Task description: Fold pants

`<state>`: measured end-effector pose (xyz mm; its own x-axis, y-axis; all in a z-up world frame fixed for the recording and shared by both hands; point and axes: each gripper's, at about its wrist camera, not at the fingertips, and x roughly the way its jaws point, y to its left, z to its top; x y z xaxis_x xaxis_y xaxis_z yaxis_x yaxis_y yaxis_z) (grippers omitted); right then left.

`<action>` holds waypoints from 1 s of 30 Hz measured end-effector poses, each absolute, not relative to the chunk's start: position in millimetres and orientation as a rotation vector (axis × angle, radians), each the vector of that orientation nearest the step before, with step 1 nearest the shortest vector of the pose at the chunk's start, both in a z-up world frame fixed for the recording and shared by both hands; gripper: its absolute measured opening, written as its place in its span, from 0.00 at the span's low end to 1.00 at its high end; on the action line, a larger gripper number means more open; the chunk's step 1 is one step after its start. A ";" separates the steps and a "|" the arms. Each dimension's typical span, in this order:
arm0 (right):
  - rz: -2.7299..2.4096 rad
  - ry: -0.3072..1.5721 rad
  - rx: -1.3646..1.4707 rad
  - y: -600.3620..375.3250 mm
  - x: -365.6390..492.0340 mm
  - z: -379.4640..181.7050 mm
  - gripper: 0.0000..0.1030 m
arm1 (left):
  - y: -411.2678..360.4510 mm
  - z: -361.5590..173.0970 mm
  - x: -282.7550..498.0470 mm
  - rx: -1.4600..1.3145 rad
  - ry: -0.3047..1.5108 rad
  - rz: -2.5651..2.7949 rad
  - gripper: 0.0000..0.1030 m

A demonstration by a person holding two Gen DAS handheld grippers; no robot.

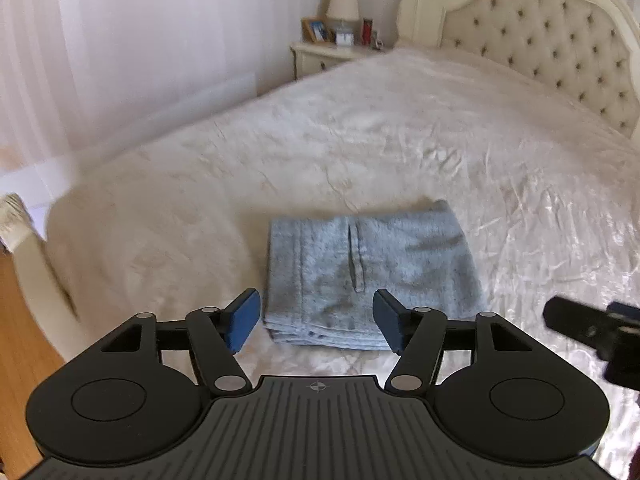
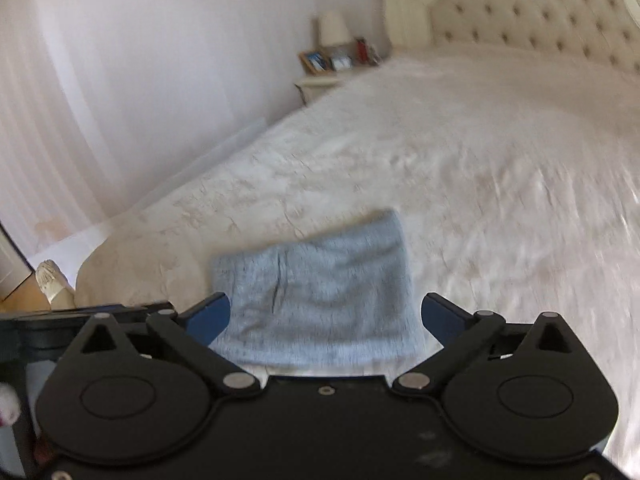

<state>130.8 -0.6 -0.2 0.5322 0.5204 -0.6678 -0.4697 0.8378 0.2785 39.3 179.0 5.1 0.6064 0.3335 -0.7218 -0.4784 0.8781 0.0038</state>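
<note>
The pants (image 1: 370, 272) lie folded into a compact grey-blue rectangle on the cream bedspread (image 1: 440, 140), near the foot of the bed and well apart from the tufted headboard (image 1: 560, 40) and the nightstand (image 1: 320, 54). Going left to right in my left wrist view: the bare spread, then my left gripper (image 1: 316, 320) with its jaws released and nothing between the blue pads, the bundle lying beyond them and untouched, then the tip of my right gripper at the frame's right edge. In the right wrist view my right gripper (image 2: 326, 320) has its jaws spread wide and empty, with the pants (image 2: 316, 300) showing through the gap but clear of both pads. I judge this cloth to be a soft, fleecy knit: light, limp, not slippery and not fragile, so it would sag and unfold if I lifted it by a single layer. The near edge shows several stacked layers, so that is where I would pinch, biting through the whole stack at both near corners, one gripper each. The fold looks done to me; the top face has only mild rumples and a small vertical seam or slit near the middle.
</note>
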 end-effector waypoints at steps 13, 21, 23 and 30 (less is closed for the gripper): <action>0.561 0.823 0.048 -26.1 64.0 1.9 1.00 | 144.0 17.2 -7.6 -0.238 0.822 0.493 0.65; 0.569 0.823 0.025 -34.5 37.9 6.0 1.00 | 126.3 14.3 -25.3 -0.226 0.840 0.485 0.65; 0.572 0.818 0.013 -34.9 31.6 6.5 1.00 | 121.6 14.1 -29.2 -0.224 0.838 0.487 0.65; 0.558 0.793 0.005 -43.4 21.1 13.4 1.00 | 113.2 14.3 -37.3 -0.228 0.830 0.494 0.65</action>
<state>21.1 -43.4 13.4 0.5658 0.4767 -0.6728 -0.4727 0.8561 0.2090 -37.3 113.2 14.3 0.5711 0.3293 -0.7520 -0.5037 0.8638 -0.0042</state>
